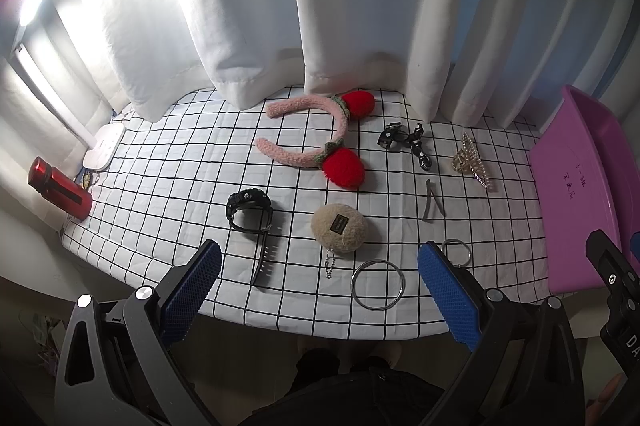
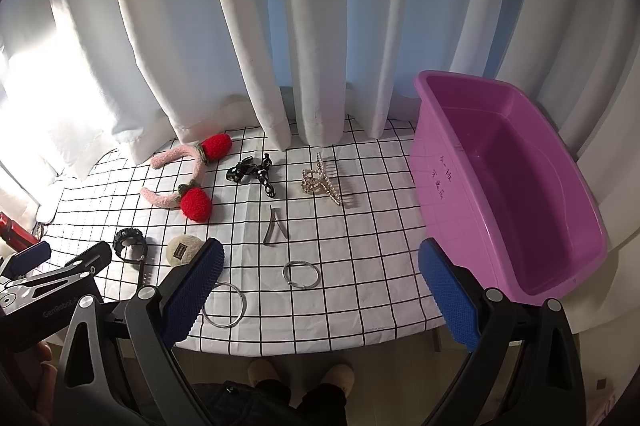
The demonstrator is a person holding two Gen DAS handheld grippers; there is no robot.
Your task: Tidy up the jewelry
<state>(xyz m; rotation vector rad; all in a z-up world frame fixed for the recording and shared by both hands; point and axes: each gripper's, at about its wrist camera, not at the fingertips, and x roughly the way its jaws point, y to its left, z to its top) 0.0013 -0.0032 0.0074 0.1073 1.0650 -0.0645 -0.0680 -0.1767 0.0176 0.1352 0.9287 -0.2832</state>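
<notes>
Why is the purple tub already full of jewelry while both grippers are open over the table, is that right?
Not quite: the purple tub is empty, as the right wrist view shows. The jewelry, like the pearl hair claw, lies on the checked tablecloth. Both grippers are open.

Your right gripper's finger (image 2: 196, 290) is covering the plush pendant (image 2: 182, 250) at its four o'clock side and clipping the large ring (image 2: 224, 304) at nine o'clock. The frame edge is cutting off the red canister (image 2: 14, 230). The writing on the purple bin (image 2: 440, 177) is reading too small to make out.
</notes>
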